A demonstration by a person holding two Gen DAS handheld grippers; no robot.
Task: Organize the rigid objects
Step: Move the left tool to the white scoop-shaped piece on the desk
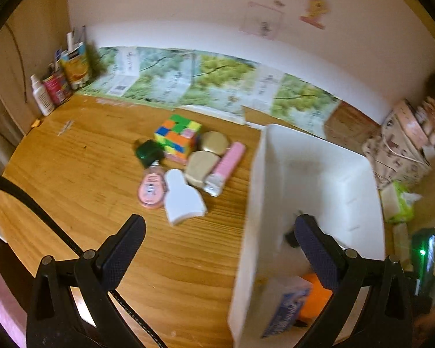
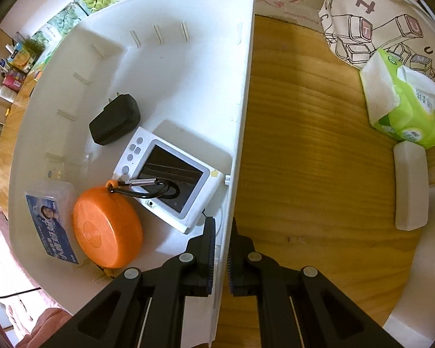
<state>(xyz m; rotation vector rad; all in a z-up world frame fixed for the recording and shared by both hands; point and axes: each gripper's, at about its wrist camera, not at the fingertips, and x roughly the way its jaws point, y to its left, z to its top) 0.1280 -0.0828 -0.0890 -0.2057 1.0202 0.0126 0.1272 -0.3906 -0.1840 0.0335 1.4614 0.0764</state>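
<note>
Right gripper [image 2: 223, 249]: points straight down, fingers [image 2: 207, 249] clenched on the bin's right wall, one finger inside and one outside.
Left gripper [image 1: 219, 249]: fingers spread wide with nothing between them, above the counter and the bin's left wall.
Bin [image 2: 243, 92]: white, on the wooden counter [image 2: 304, 145], toward its right side.
In the bin: black charger [image 2: 114, 120]; white camera [image 2: 171, 174] beside the gripped wall; orange disc [image 2: 107, 229] with a black carabiner [image 2: 153, 190] lying across the camera; clear box [image 2: 50, 217] with a blue label, touching the disc.
Loose cluster: mid-counter, left of the bin: cube [image 1: 178, 137], green case [image 1: 149, 152], pink tin [image 1: 151, 188], white bottle [image 1: 182, 197], two gold compacts [image 1: 214, 142], pink bar [image 1: 227, 163], all touching or just beside one another.
Right of the bin: tissue pack [image 2: 403, 107], white case [image 2: 410, 185].
</note>
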